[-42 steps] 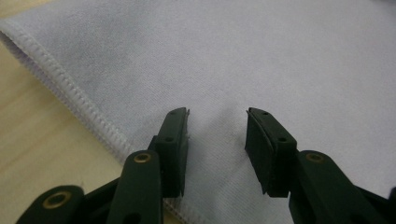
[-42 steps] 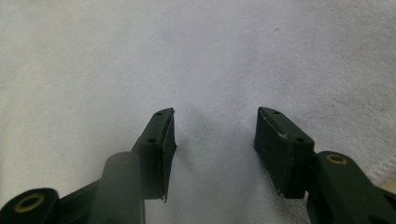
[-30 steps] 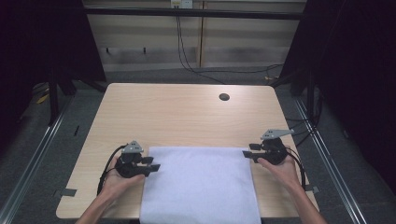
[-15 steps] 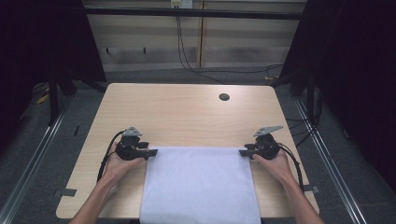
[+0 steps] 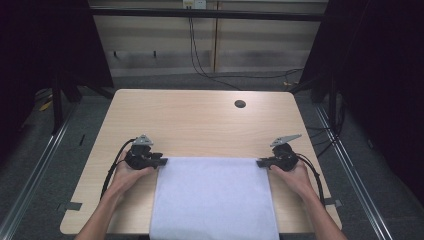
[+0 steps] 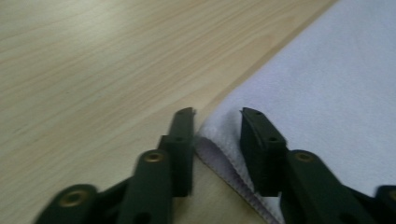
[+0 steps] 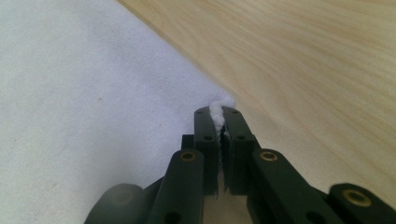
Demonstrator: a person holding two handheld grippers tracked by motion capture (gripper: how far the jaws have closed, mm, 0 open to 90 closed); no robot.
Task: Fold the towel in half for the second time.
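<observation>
A pale lilac cloth point(image 5: 215, 200) lies flat on the wooden table point(image 5: 200, 120), its near edge hanging over the front. My left gripper point(image 5: 161, 162) sits at the cloth's far left corner. In the left gripper view its jaws point(image 6: 217, 116) have just been closing and stand apart, with the cloth corner point(image 6: 219, 140) between them and not pinched. My right gripper point(image 5: 261, 163) is at the far right corner. Its jaws point(image 7: 218, 112) have just closed and are shut on a white tuft of the cloth point(image 7: 84, 93).
A round cable hole point(image 5: 240, 104) sits near the table's far right edge. Bare wood stretches beyond the cloth. Metal rails run along the floor on both sides, and cables hang behind the table.
The left hand slid away from the person to the cloth's far left corner. The right hand dropped slightly onto the far right corner. The cloth itself lies as before.
</observation>
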